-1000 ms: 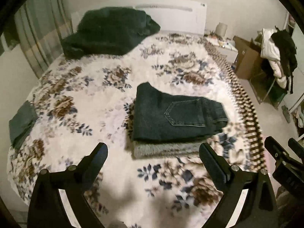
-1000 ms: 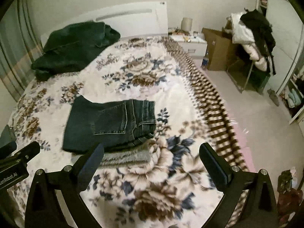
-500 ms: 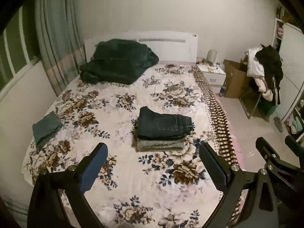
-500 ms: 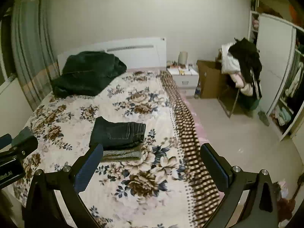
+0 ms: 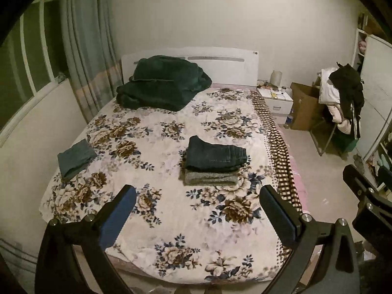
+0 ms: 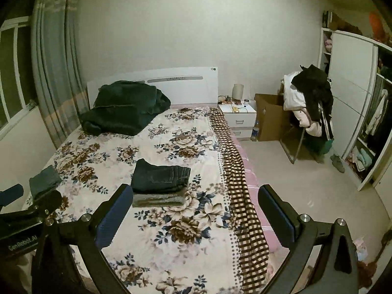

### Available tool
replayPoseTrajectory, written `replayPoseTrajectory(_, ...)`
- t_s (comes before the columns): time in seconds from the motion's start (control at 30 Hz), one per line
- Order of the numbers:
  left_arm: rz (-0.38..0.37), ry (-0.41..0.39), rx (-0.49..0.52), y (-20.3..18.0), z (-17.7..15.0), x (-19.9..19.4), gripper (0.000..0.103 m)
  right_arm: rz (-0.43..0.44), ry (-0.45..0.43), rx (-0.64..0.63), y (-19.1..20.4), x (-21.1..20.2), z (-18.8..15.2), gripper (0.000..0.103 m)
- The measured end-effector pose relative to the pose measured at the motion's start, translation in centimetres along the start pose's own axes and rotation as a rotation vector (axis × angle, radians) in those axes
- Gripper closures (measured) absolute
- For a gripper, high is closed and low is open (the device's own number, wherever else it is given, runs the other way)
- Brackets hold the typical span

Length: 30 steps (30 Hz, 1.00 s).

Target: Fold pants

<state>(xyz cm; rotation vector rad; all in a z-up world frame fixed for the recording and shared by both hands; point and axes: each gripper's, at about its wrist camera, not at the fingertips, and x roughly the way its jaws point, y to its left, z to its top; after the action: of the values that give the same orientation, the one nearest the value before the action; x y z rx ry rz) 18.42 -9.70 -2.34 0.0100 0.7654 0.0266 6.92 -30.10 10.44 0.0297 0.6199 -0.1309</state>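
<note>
Standing at foot of bed [image 5: 171, 232], both grippers held up over its near edge, nothing in either.

L gripper [image 5: 198, 208]: fingers wide apart, blue pads facing in, only floral cover showing between them. R gripper [image 6: 196, 208]: same, spread wide, holding nothing. My R gripper shows at far right of left-wrist view, over the floor; my L gripper's body shows at lower left of right-wrist view.

Jeans [image 5: 215, 155] folded into a compact dark rectangle, mid-bed toward R side, well ahead of both grippers, not touching either. They lie on top of a folded grey garment [image 5: 210, 178], whose near edge sticks out from under them. In right-wrist view jeans [image 6: 160, 175] lie just past my L finger tip, grey garment [image 6: 159, 199] below them.

Small folded teal cloth [image 5: 76, 158] near L edge of bed, well apart from the stack. Big dark green blanket [image 5: 161, 83] heaped at head end, against white headboard [image 5: 227, 61].

Checked throw [image 6: 235, 171] runs along R edge of bed, hanging over the side. Nightstand [image 6: 238, 120] beside headboard w/ small items on top, too small to ID. Cardboard box [image 6: 269, 117] next to it, then chair [image 6: 308, 103] piled w/ clothes. Wardrobe [image 6: 352, 93] on R wall. Curtain [image 5: 83, 49] and window on L.
</note>
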Motion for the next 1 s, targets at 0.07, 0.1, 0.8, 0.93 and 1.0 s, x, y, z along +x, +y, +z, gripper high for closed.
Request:
replayPoseTrajectory(0.07, 0.009, -0.002, -0.002, 0.3, -0.2, -0.6, 0.000, 0.014, 0.007, 0.001, 0.3, -1.0, -0.1, 0.000)
replayPoseTrajectory(0.1, 0.008, -0.002, -0.003, 0.4, -0.2, -0.7, 0.000, 0.017, 0.010, -0.001, 0.6, -0.9, 0.0, 0.000)
replayPoseTrajectory(0.8, 0.032, -0.018, -0.006, 1.1, -0.5, -1.7, 0.000, 0.006, 0.026, 0.000, 2.2, -0.2, 0.1, 0.000)
replayPoseTrajectory(0.93, 0.036, -0.014, -0.006, 1.1, -0.4, -1.6, 0.000, 0.006, 0.025, 0.001, 2.2, -0.2, 0.1, 0.000)
replayPoseTrajectory(1.0, 0.037, -0.016, -0.008, 1.2, -0.4, -1.6, 0.000, 0.008, 0.026, 0.003, 2.3, -0.2, 0.1, 0.000)
